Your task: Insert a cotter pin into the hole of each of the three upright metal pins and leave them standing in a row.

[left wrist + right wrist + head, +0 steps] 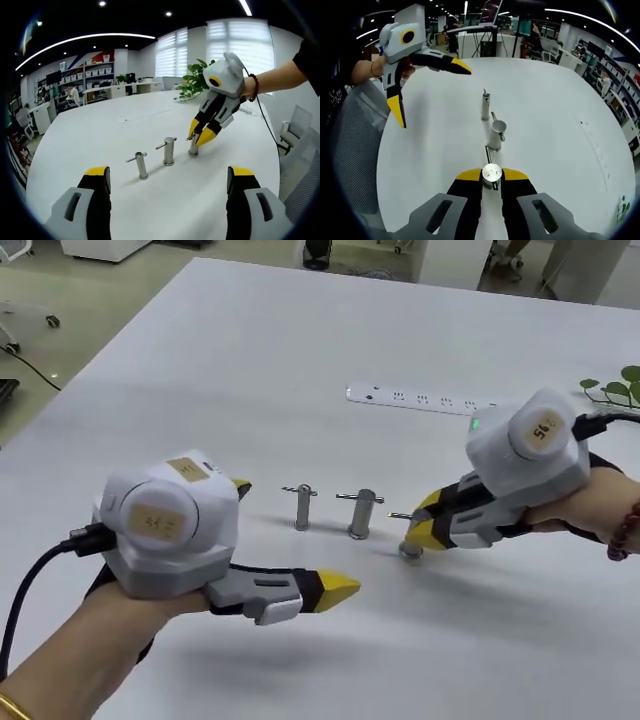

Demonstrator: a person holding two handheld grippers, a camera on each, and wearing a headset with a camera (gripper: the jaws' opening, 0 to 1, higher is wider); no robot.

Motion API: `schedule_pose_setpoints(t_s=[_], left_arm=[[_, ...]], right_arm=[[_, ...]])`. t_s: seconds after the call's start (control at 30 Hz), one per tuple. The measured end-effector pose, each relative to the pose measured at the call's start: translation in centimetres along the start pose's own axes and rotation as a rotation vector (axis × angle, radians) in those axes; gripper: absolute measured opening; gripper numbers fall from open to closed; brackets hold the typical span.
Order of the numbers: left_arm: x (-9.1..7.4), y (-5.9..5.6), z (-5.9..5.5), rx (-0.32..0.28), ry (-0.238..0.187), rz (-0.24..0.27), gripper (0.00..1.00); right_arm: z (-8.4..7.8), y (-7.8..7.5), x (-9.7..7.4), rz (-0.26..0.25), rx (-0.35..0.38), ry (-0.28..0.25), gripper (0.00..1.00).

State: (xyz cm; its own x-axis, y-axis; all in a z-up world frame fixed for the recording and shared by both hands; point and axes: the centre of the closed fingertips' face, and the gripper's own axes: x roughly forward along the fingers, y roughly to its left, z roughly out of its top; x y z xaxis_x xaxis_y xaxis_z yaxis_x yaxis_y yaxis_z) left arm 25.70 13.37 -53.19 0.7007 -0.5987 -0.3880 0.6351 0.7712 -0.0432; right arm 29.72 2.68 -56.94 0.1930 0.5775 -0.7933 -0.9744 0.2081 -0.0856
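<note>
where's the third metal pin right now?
Head view: the third metal pin stands at the right end of the row on the table, next to the middle pin, gripped by the right tongs.

Bright, even overhead light casts soft shadows on the white table [250, 360]; fisheye edges curve.

Head view looks forward and down on the white table [300, 340] from above; left gripper view faces the row of metal pins [169, 151] low and from farther back, right gripper view looks along it, hard against the nearest pin [492, 173]; all share that row.
</note>
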Motion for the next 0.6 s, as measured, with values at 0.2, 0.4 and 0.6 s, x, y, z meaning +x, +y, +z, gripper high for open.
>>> schedule_pose_setpoints(t_s=[0.2,0.4,0.6], left_arm=[[0.0,0.1,-0.2,-0.005,0.005,0.006,0.95],[0.0,-0.1,0.0,0.003,0.006,0.000,0.95],[0.2,-0.3,-0.4,0.003,0.019,-0.012,0.94]], right_arm=[[-0.4,-0.5,0.1,0.000,-0.007,0.016,0.09],[-0.8,-1.1,0.3,0.002,-0.009,0.031,0.09],[-0.9,-1.7,0.2,0.006,-0.018,0.038,0.09]])
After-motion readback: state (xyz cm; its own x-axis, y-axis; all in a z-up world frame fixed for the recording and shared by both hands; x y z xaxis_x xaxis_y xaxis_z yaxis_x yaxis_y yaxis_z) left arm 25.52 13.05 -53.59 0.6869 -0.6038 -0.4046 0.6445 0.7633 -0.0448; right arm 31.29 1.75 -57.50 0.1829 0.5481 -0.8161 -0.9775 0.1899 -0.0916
